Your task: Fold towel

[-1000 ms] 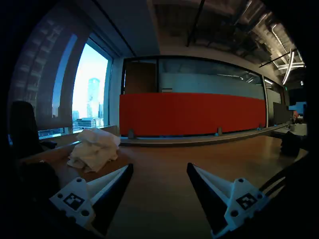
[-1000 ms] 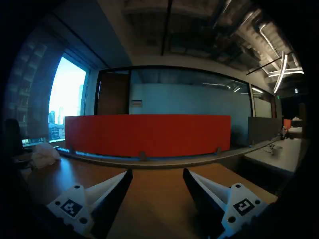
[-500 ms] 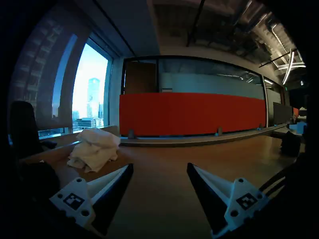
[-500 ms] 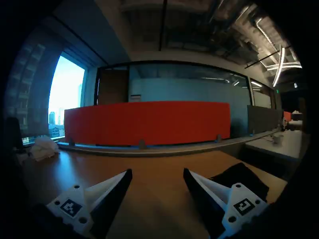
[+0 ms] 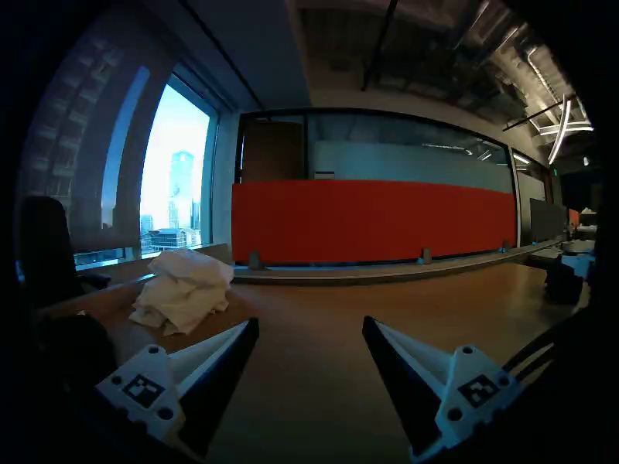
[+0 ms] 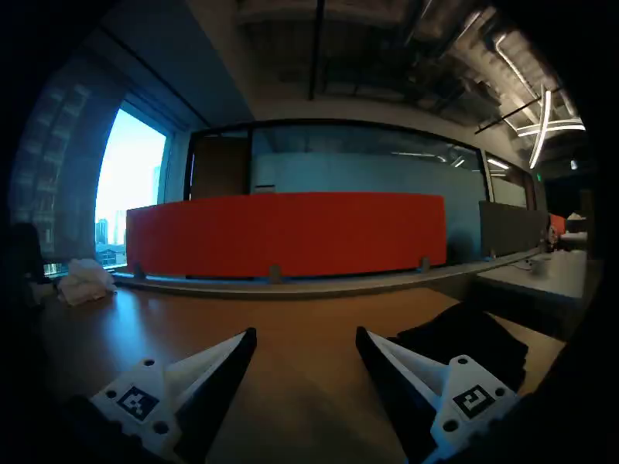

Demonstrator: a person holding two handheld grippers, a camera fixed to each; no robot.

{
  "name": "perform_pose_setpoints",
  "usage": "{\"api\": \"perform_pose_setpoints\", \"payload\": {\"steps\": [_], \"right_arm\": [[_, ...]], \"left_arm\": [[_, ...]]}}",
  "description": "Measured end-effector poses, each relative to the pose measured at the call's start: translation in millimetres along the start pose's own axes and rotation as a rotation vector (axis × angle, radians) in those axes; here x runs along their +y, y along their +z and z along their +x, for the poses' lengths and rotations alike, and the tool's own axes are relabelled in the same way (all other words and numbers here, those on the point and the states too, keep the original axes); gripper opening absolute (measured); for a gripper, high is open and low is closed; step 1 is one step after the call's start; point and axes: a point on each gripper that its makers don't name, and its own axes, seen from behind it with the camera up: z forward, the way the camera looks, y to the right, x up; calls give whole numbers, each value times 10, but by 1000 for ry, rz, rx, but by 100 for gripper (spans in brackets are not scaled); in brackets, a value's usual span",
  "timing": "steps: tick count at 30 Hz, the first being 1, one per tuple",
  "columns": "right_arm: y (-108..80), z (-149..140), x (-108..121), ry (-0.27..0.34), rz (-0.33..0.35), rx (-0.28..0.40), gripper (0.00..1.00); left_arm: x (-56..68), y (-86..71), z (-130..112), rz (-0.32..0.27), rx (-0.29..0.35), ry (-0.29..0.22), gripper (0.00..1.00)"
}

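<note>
**White heap, not yet folded**

Facing a crumpled white towel (image 5: 183,290), bunched loosely on the wooden desk (image 5: 309,371). Looking toward a red partition (image 5: 371,220) behind; passing a black cloth (image 6: 464,344) just beside the right finger of the right gripper (image 6: 306,336). Holding both jaws wide apart, gripping nothing. Finding the towel ahead-left of the left gripper (image 5: 309,329), and far off left of the right jaws.

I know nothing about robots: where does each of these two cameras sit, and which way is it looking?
Left gripper view: rides on the left gripper, low over the wooden table, facing the red partition; its own open fingers show below, the crumpled white towel ahead-left.
Right gripper view: rides on the right gripper, also low, facing the same partition; its open fingers show below, a black cloth ahead-right.
Shared: table, partition, window, and the towel, far left in the right gripper view.
</note>
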Motion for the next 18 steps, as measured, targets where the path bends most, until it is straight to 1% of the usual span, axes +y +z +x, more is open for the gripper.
{"api": "perform_pose_setpoints", "payload": {"steps": [9,18], "right_arm": [[-11,-43,-54,-31,7,-5,99],[-8,-57,-46,-30,-1,-5,99]], "left_arm": [[-1,1,0,0,0,0,99],[-1,3,4,0,0,0,99]]}}
